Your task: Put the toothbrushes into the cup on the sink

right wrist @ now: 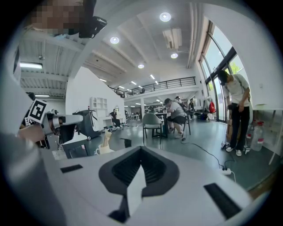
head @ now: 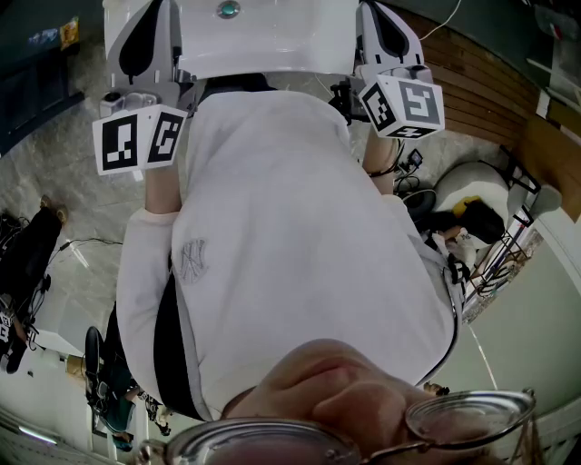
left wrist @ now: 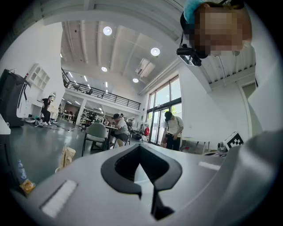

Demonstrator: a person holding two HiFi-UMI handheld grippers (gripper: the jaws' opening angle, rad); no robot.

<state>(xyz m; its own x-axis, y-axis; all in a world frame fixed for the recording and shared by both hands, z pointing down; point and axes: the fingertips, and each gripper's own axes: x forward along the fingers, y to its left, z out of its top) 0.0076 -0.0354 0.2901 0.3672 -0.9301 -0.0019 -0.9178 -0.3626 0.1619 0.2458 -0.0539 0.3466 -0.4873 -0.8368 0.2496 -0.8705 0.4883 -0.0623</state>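
Note:
No toothbrush and no cup shows in any view. In the head view I look down my own white shirt. My left gripper (head: 145, 54) and right gripper (head: 390, 41) are held up at chest height, one on each side, their marker cubes facing me. A white glossy surface (head: 263, 36) with a small teal round part (head: 228, 9) lies between them at the top edge. In the left gripper view the left gripper (left wrist: 141, 176) is shut with nothing in it. In the right gripper view the right gripper (right wrist: 137, 185) is also shut and holds nothing.
Both gripper views look out into a large hall: people seated at a table (right wrist: 174, 114), a grey chair (left wrist: 96, 134), a person standing by the glass doors (left wrist: 173, 130), a cable and power strip (right wrist: 226, 171) on the floor. A brown paper bag (left wrist: 67, 156) stands at the left.

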